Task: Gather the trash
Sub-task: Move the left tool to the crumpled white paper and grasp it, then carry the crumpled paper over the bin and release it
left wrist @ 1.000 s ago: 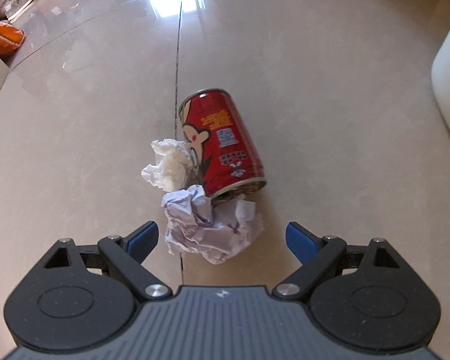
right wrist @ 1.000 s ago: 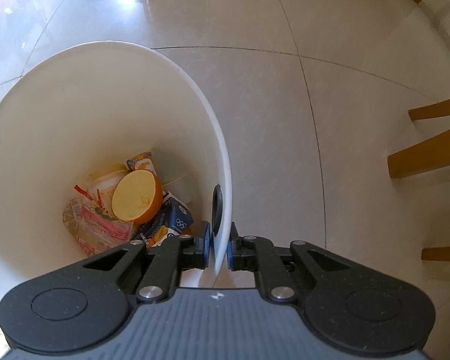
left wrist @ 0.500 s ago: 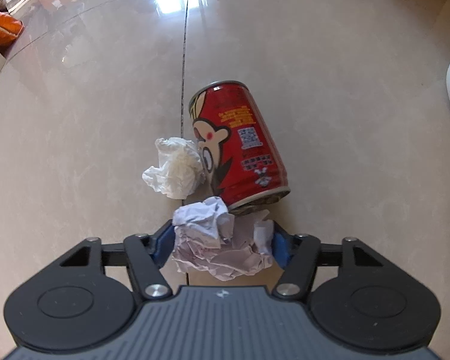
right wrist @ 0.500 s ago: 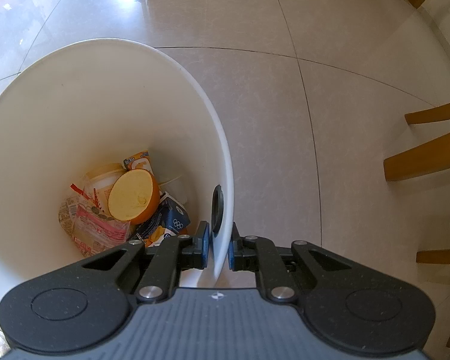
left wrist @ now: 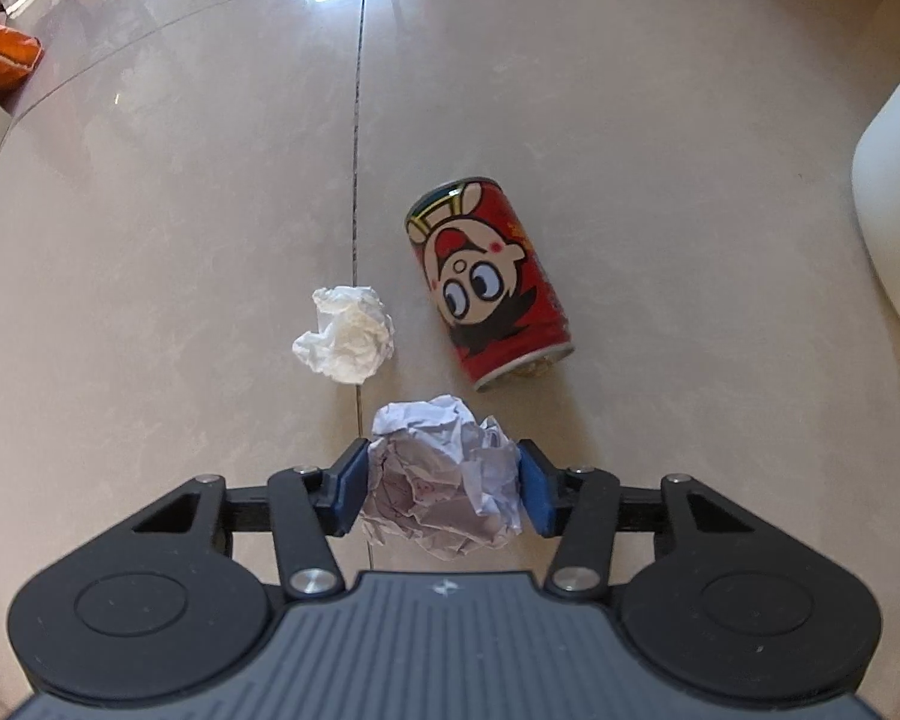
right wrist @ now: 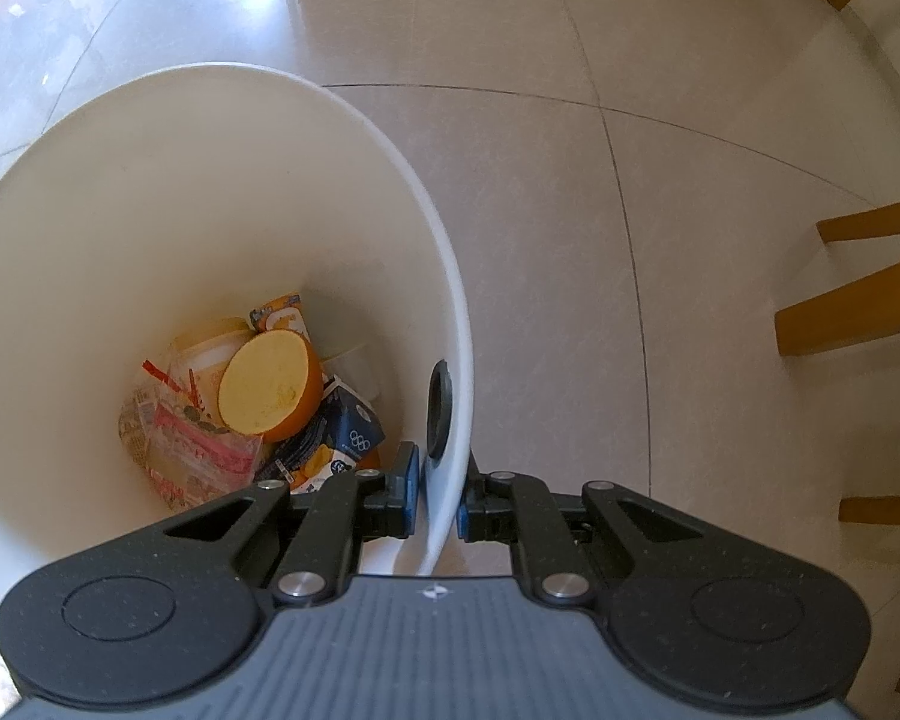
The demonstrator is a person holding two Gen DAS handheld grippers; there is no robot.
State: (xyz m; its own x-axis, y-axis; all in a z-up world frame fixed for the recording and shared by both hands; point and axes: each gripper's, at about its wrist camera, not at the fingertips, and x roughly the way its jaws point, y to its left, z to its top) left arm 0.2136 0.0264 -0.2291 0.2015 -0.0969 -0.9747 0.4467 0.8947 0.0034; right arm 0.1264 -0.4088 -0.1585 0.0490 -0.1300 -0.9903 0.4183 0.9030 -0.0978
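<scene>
- The left gripper [left wrist: 443, 489] had its blue pads pressed against both sides of a crumpled paper ball [left wrist: 441, 477]; whether the ball was clear of the floor [left wrist: 660, 138] could not be told.
- The paper looked loose and springy, so the wad might have slipped out on the way to the bin [right wrist: 150, 228], dropping short of it.
- A red can [left wrist: 489, 282] lay on its side just beyond, and a tissue wad [left wrist: 345, 342] to its left; a swing forward could have knocked the can rolling.
- The right gripper [right wrist: 439, 495] was clamped on the bin's near rim, one finger inside. A tug there might have tipped the bin and spilled the orange half [right wrist: 270, 384] and wrappers [right wrist: 201, 453].
</scene>
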